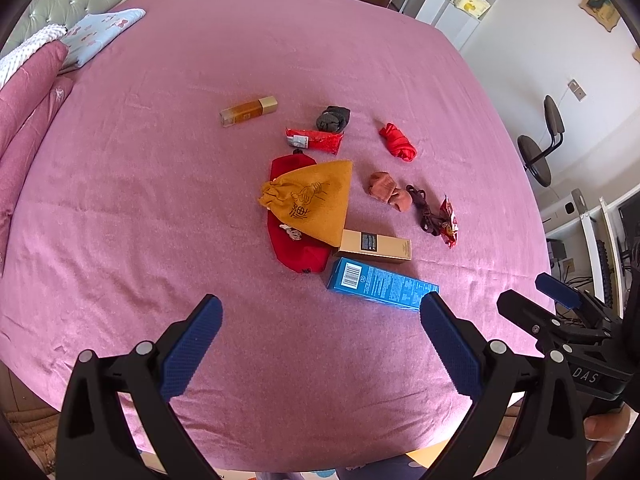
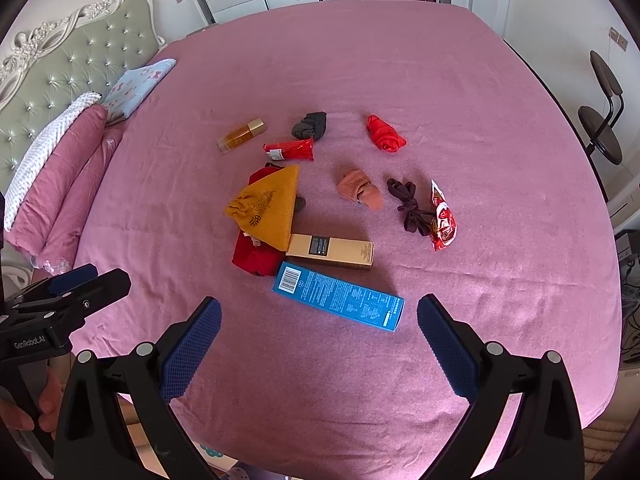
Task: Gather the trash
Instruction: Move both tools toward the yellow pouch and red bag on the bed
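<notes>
Both jaws gape wide, empty, low in frame: left gripper (image 1: 320, 312), right gripper (image 2: 318, 316). Between the right gripper's fingers lies a blue box (image 2: 338, 296); a tan box (image 2: 332, 251) touches it above; a red wrapper (image 2: 442, 222) lies right of center on the pink bedsheet (image 2: 440, 88).

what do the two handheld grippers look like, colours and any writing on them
Both match: the left gripper and right gripper have black plastic frames with silver rivets at the joints, and two fingers faced with dark blue, grid-textured pads. Seen from the other camera, the left body reads "GenRobot.AI" in white; the right shows "DAS". No cables or sleeves are visible.
</notes>
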Demonstrator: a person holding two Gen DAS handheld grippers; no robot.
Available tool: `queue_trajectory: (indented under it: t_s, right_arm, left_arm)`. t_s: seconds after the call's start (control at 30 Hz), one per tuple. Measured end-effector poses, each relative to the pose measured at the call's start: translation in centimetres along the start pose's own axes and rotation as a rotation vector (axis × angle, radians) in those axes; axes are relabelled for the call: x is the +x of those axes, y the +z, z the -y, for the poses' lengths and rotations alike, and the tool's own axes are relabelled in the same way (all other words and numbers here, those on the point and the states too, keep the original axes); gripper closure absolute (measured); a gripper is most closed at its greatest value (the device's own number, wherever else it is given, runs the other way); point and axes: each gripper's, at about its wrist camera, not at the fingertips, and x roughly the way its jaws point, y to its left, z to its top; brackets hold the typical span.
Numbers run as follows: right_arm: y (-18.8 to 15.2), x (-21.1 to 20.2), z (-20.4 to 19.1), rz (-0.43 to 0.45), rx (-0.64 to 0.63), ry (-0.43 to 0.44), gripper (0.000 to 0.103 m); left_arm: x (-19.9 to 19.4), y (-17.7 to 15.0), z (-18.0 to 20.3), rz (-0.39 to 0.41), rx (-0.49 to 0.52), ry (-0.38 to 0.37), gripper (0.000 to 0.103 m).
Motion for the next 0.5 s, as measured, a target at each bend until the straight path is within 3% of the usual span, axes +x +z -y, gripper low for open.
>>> queue_trajectory:
  t_s: [0.5]
  right_arm:
    - [0.83, 0.53, -0.13, -0.004, 0.000, 0.007, 0.009]
  left_arm:
    - [0.17, 0.40, 0.12, 0.002, 0.004, -0.007, 0.004]
